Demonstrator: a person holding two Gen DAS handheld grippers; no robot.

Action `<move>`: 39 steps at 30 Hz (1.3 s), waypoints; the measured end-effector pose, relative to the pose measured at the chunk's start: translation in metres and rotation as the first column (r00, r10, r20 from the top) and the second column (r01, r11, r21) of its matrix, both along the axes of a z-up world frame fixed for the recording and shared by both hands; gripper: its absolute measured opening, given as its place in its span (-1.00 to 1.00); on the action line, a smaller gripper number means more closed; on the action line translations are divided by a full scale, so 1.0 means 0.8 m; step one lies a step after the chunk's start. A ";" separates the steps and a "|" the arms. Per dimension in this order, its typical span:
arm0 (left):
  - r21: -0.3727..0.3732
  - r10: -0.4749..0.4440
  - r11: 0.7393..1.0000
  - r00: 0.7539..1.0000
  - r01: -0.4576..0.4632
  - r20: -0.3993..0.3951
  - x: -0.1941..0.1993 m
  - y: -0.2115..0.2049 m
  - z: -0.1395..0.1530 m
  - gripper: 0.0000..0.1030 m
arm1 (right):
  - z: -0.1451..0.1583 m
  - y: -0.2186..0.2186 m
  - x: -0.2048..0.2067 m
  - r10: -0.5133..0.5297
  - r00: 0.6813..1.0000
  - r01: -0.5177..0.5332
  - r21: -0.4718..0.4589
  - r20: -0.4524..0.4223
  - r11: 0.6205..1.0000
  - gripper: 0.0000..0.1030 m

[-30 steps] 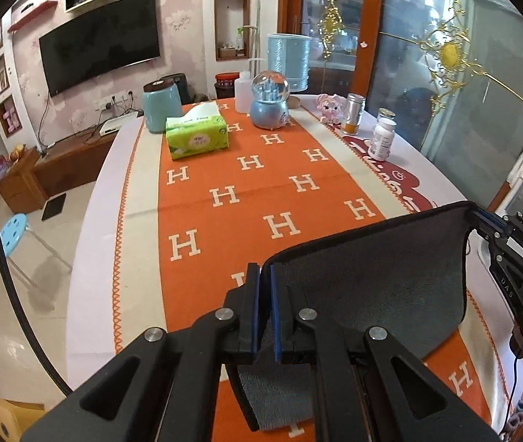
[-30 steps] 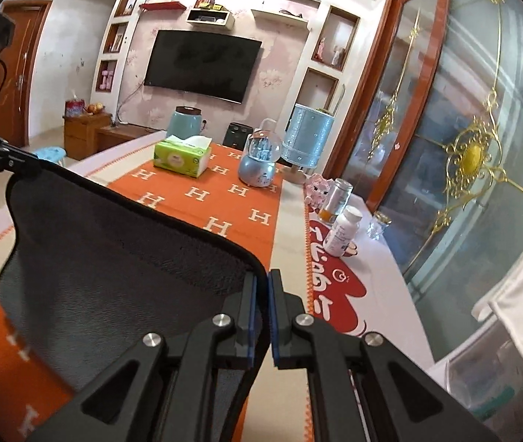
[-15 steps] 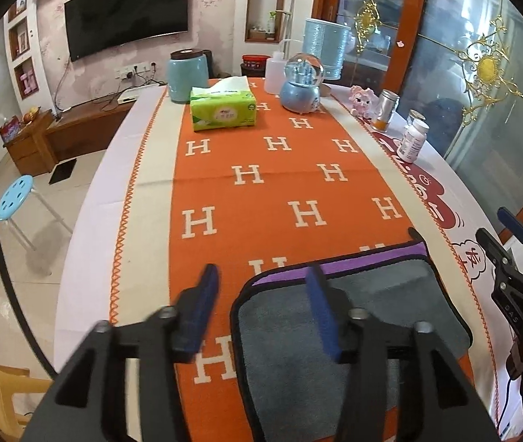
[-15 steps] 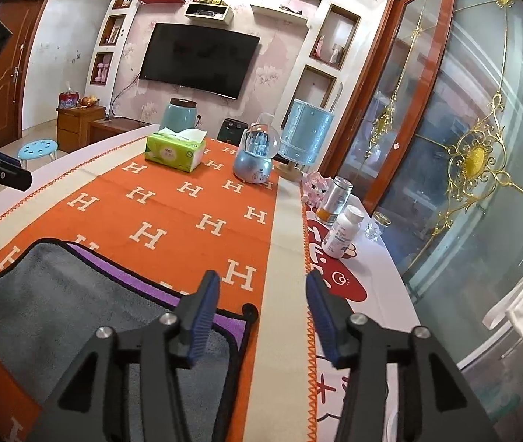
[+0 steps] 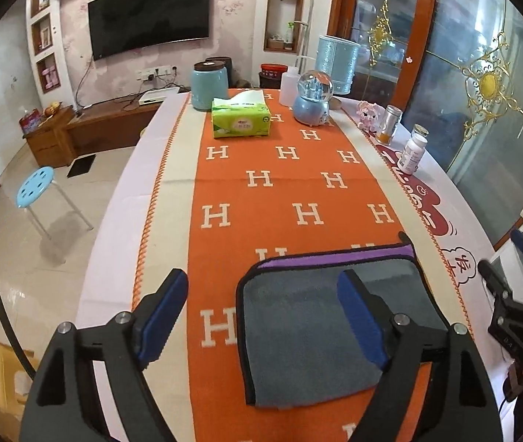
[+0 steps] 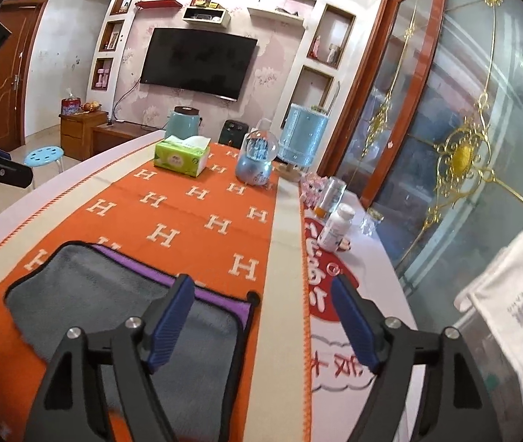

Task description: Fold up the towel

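Grey towel [image 5: 320, 328] now lies flat and doubled on the orange runner [image 5: 283, 199] of the bench, purple edge showing at its far side; a second ago both tongs pinched its lifted corners. Left tongs [image 5: 261, 313] and right tongs [image 6: 261, 320] have since let go and stand wide open, so one fold looks done. Tissue box [image 5: 241, 119], snow globe [image 5: 313, 99] and pill bottle [image 5: 412, 154] sit well apart, blocking nothing.

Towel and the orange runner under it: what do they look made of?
Towel: looks like microfiber or terry, grey matte nap with a purple underside and black stitched edging; it lies limp and flat. Runner: seems a woven or knitted cloth, matte orange with white H motifs, beige borders and a stitched orange edge. The exact fibre cannot be told.
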State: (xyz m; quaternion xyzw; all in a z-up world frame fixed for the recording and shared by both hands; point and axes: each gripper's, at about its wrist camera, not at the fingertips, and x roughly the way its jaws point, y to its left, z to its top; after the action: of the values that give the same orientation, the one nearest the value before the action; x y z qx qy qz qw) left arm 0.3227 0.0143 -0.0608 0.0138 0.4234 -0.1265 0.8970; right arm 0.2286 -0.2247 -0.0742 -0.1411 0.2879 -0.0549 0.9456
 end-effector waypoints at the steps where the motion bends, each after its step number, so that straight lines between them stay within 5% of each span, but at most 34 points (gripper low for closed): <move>1: 0.003 0.004 1.000 1.000 -0.004 0.000 -0.007 0.001 0.003 0.60 | 0.001 -0.001 -0.007 0.003 1.000 -0.003 0.018 -0.023 1.000 0.61; 7: 0.015 0.026 1.000 1.000 -0.026 -0.011 -0.057 0.005 0.014 0.67 | -0.001 -0.006 -0.050 -0.018 0.994 0.028 0.099 -0.104 0.995 1.00; 15: -0.024 0.106 0.994 0.993 -0.107 -0.043 -0.137 0.020 0.018 0.96 | -0.006 0.000 -0.121 0.005 0.985 0.017 0.126 -0.174 0.992 1.00; 33: -0.017 0.115 0.993 0.993 -0.116 -0.028 -0.300 0.019 0.039 0.97 | 0.017 0.022 -0.253 0.018 0.962 0.032 0.175 -0.274 0.984 1.00; 39: -0.003 0.127 0.992 0.991 -0.127 -0.029 -0.329 0.009 0.060 0.97 | 0.034 0.016 -0.277 -0.019 0.935 0.137 0.310 -0.355 0.941 1.00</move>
State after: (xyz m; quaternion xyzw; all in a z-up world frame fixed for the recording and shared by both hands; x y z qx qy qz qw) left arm 0.0598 0.0214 -0.0126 -0.0172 0.4358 -0.0703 0.8971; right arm 0.0067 -0.2118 -0.0467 0.0231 0.4604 -0.0182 0.8872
